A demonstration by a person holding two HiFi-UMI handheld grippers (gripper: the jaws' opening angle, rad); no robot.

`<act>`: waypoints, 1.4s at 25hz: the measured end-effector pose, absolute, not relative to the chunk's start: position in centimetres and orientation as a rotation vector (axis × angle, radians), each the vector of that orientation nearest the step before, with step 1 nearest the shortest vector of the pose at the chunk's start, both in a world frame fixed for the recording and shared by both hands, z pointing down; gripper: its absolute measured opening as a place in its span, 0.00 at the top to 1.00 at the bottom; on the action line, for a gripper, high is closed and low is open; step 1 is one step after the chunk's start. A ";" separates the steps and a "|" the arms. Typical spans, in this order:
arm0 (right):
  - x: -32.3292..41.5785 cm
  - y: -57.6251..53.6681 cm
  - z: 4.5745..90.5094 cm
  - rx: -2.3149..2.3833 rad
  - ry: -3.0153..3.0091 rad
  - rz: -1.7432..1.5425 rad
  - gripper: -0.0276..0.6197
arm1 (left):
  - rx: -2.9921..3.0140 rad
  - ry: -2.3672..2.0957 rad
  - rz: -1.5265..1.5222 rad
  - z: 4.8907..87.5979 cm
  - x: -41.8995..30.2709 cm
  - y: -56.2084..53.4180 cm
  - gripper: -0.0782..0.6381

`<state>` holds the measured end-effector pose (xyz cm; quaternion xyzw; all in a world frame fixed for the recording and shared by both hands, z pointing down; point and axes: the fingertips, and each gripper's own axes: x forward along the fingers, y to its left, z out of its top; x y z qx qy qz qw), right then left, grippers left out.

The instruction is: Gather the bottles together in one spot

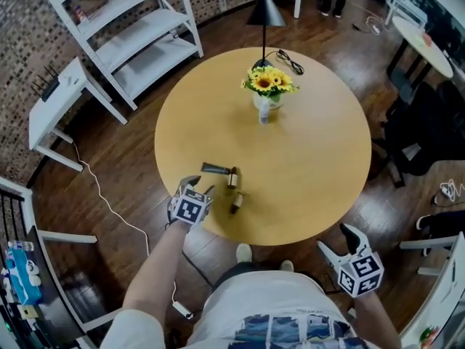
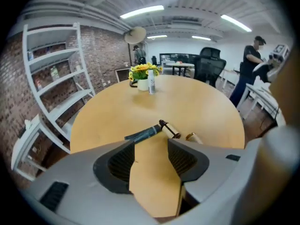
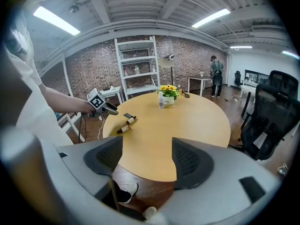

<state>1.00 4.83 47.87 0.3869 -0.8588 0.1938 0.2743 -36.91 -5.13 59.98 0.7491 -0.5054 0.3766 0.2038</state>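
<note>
The gathering is looking partly done. Three small bottles are lying close together near the edge of the round surface (image 1: 312, 158) on the person's left: a dark bottle (image 1: 216, 169), a short bottle (image 1: 232, 178) just beside its end, and a brown bottle (image 1: 237, 203) a little nearer the person. They are near one another, though whether any of them are touching is hard to tell. A clear bottle (image 1: 264, 113) is standing upright well apart from them, right in front of the flowers (image 1: 269, 82), so it seems to be the piece that is left to bring over. The left tool (image 1: 200, 186) is hovering just beside the three bottles with its jaws spread and only bare surface showing between them. The right tool (image 1: 336, 242) is hanging off the near edge at the person's right, jaws likewise spread and carrying nothing.
</note>
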 end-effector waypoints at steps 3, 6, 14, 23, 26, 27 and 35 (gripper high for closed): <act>0.0 4.9 48.0 1.081 -2.279 0.547 0.41 | 2.160 -1.313 1.186 62.1 -37.7 -7.5 0.60; -0.8 5.0 47.6 1.126 -2.255 0.561 0.41 | 2.237 -1.181 1.317 63.9 -37.7 -9.5 0.59; -1.5 5.6 47.7 1.210 -2.187 0.606 0.42 | 2.373 -0.675 1.603 68.7 -36.5 -10.9 0.57; -2.7 5.1 47.3 1.232 -2.184 0.600 0.43 | 2.297 -0.750 1.354 67.6 -37.2 -10.8 0.74; -3.4 4.8 47.6 1.199 -2.209 0.582 0.43 | 2.306 -0.767 0.931 63.2 -34.8 -10.6 0.74; -3.8 4.5 47.6 1.167 -2.219 0.546 0.43 | 2.341 -0.716 0.845 61.4 -33.5 -9.9 0.74; -14.3 2.6 46.3 0.504 -2.131 -0.381 0.47 | 2.656 -0.003 1.083 51.9 -22.4 -0.2 0.74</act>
